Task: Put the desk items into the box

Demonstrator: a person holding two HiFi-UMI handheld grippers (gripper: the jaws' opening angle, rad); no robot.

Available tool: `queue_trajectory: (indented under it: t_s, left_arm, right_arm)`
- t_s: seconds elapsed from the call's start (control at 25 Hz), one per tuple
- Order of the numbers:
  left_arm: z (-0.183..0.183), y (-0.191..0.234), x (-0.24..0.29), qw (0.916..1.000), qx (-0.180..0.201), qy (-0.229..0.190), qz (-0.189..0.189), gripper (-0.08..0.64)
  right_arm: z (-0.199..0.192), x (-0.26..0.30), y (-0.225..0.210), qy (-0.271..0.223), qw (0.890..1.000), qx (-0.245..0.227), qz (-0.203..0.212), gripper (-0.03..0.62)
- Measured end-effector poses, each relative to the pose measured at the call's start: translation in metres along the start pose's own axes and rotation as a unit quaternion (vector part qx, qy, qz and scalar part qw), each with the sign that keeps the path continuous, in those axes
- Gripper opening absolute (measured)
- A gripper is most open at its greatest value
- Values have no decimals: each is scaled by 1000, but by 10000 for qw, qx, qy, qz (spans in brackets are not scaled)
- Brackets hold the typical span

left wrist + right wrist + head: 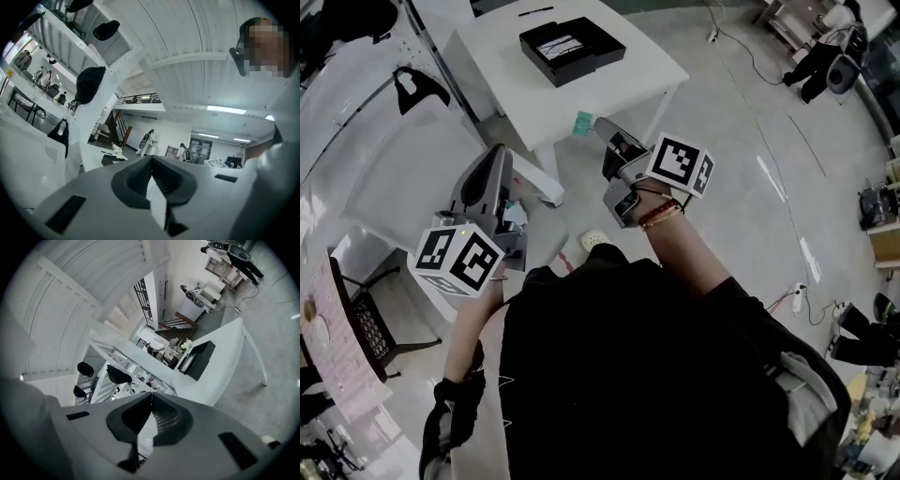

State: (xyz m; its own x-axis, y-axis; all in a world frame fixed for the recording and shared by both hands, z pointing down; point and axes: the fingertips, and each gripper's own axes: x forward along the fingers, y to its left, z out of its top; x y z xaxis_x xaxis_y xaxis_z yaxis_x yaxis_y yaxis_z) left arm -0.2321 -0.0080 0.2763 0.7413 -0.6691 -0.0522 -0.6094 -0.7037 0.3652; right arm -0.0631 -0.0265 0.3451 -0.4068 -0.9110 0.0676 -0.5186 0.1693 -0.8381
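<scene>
Head view: box (572, 49) on table (628, 86) beyond right claw (602, 126), farther from left claw (494, 157); both closed, seemingly empty.

White table (609, 94), grey floor (750, 178)

A shallow black box (572, 49) lies flat and open-topped on the white tabletop (609, 94), turned at an angle to its edges. Something pale and streaked shows on its floor, too small to identify. A thin dark pen (536, 11) lies flat beyond the box, near it but not touching. The right gripper view shows the same box (199, 359) from the side, dark against the tabletop.
</scene>
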Motion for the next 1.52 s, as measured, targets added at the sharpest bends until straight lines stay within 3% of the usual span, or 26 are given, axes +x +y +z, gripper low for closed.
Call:
queue_trajectory:
  t_s: [0.52,0.84,1.08,1.52]
  left_arm:
    - [-22,-29,-5,9986,-156,230,-445,11]
    - [-36,-43,9,9974,-252,392,-545,11]
    - [-42,-44,35,9979,-195,448,-434,11]
    - [-42,-55,116,9989,-178,333,-272,11]
  right_arm:
    - [0,-33,63,-80,9904,-1353,265,9]
    - [14,-52,65,-146,9727,-2315,42,9]
    - [34,-44,43,-99,9684,-2494,16,9]
    - [106,-24,3,28,9631,-2688,152,9]
